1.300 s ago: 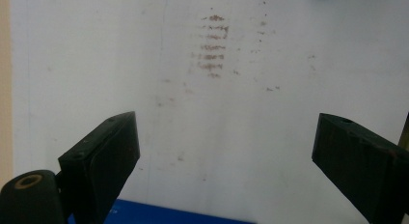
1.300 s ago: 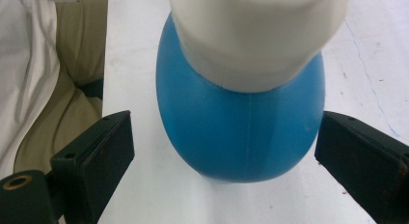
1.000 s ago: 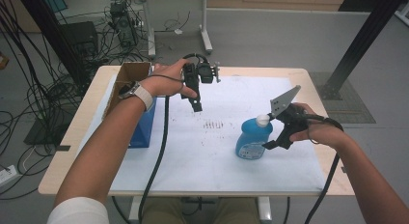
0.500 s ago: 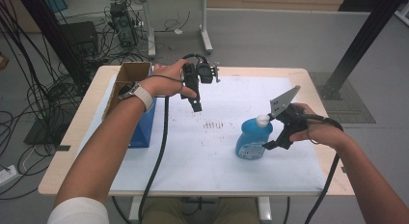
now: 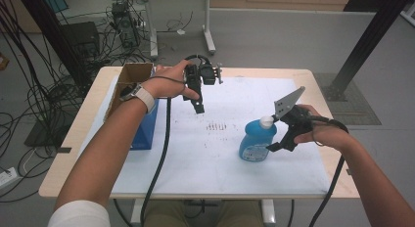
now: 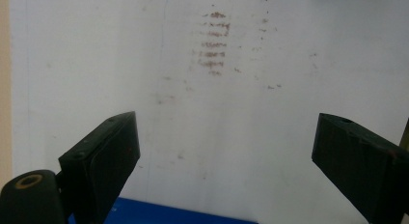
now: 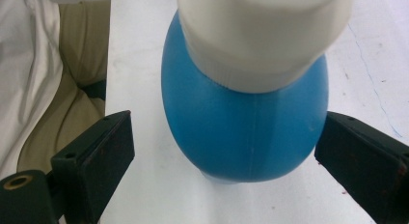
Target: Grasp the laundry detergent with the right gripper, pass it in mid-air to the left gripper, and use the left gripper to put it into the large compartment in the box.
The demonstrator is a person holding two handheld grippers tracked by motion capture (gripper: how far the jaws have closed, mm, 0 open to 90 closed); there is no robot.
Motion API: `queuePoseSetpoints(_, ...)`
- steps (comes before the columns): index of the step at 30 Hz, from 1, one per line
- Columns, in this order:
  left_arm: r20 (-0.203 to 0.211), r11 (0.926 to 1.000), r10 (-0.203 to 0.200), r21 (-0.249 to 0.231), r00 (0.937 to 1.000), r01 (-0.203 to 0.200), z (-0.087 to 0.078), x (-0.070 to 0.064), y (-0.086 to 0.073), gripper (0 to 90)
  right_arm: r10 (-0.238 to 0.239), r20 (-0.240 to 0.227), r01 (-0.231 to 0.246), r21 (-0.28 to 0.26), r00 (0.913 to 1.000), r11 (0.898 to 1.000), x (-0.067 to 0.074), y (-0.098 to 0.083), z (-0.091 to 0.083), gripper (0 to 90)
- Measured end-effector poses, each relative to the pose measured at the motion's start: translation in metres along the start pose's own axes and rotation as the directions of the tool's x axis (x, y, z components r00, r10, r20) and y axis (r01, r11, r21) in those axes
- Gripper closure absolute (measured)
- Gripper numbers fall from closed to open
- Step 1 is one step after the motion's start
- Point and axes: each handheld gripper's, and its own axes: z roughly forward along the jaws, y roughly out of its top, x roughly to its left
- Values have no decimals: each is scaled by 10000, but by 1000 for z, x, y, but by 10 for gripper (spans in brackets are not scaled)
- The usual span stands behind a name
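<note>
Two grippers, both open. Right gripper (image 7: 224, 151) straddles blue bottle (image 5: 257, 141), jaws not touching — pre-grasp, likely; next, close squarely on the body. Left gripper (image 6: 224, 151) hovers over the white sheet (image 5: 195, 148), empty.

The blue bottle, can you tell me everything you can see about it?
The blue bottle looks like smooth plastic, with a round body and a wide white cap screwed on top. A label is on its front, too small to read. It stands upright on the white sheet covering the table, on the right side. The right gripper has its jaws open on either side of the body, with gaps showing, so nothing is squeezing it yet.
</note>
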Motion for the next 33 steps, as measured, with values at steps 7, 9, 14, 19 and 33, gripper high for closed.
queuePoseSetpoints(7,4,10000,2,3,10000,-2,0,0,0,100,-32,-25,32,-13,10000,10000,0,1,1,68)
queuePoseSetpoints(9,-5,10000,-15,0,10000,15,0,1,-1,100,-20,-21,20,-2,10000,10000,0,1,1,68)
queuePoseSetpoints(14,-3,10000,-21,-4,10000,21,0,1,-2,99,-22,-16,22,-22,10000,10000,0,1,1,68)
queuePoseSetpoints(19,-10,10000,-18,-23,10000,18,0,1,-2,100,-17,-18,17,-6,10000,10000,0,1,1,68)
queuePoseSetpoints(33,3,10000,-7,-4,10000,7,0,1,-1,100,5,-4,-5,-50,10000,10000,0,1,0,68)
